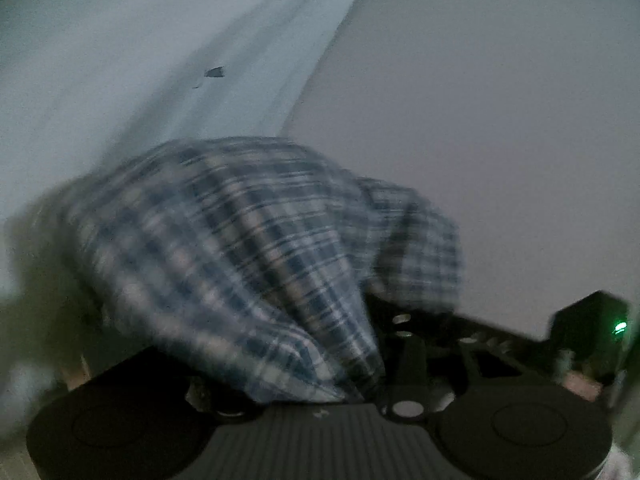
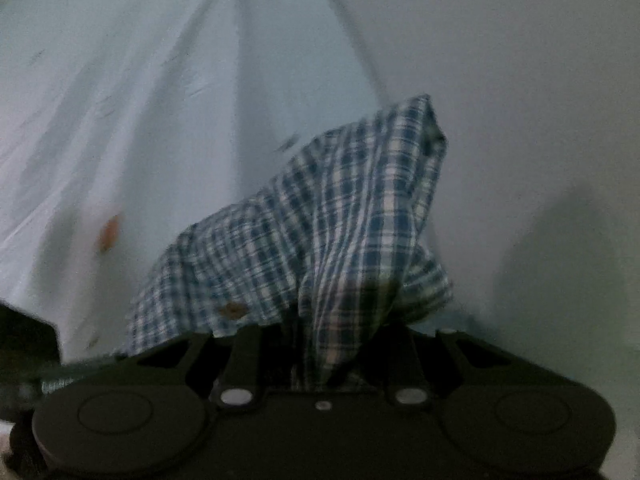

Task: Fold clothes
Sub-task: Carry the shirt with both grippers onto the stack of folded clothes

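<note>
A blue and white plaid garment (image 1: 248, 248) is bunched up and drapes over my left gripper (image 1: 360, 364), which is shut on its cloth; the fingertips are hidden under the fabric. In the right wrist view the same plaid garment (image 2: 320, 232) rises in a peak in front of my right gripper (image 2: 320, 356), which is shut on a fold of it. A small brown mark (image 2: 232, 311) shows on the cloth. Both views are dim and blurred.
A pale blue sheet (image 1: 140, 60) with small printed marks lies behind the garment; it also fills the left of the right wrist view (image 2: 120, 100). A plain light wall (image 1: 480, 120) stands to the right. A black device with a green light (image 1: 619, 327) is at the far right.
</note>
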`<act>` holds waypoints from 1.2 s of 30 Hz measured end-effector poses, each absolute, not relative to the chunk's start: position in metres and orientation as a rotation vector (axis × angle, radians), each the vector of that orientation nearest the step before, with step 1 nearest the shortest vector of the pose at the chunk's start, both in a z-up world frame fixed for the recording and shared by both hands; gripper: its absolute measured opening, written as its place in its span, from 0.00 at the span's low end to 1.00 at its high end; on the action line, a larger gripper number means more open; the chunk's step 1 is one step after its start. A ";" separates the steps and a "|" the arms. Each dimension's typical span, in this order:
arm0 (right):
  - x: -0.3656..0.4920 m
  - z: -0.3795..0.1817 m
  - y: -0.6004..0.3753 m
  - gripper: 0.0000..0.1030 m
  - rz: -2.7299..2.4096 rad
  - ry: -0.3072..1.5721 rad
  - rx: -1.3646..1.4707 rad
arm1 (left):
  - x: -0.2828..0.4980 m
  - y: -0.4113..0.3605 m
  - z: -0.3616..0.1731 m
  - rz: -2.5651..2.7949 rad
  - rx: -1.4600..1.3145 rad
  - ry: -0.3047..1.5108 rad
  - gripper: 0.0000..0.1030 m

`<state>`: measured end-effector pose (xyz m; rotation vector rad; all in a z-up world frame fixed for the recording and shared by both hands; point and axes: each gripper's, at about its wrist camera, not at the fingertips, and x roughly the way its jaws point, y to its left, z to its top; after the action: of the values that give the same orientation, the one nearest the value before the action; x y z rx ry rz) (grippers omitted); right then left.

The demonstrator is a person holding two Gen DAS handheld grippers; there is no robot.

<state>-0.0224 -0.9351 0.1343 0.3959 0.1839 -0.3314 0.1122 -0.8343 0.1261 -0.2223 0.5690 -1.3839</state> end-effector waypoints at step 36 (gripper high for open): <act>-0.157 0.009 -0.844 0.93 -0.652 0.394 0.407 | -0.008 -0.676 0.019 -0.899 0.089 0.597 1.00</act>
<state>-0.1567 -0.8437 0.0092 0.4066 0.3941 -0.6522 -0.0082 -0.6757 0.0191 0.0893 0.5967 -0.8987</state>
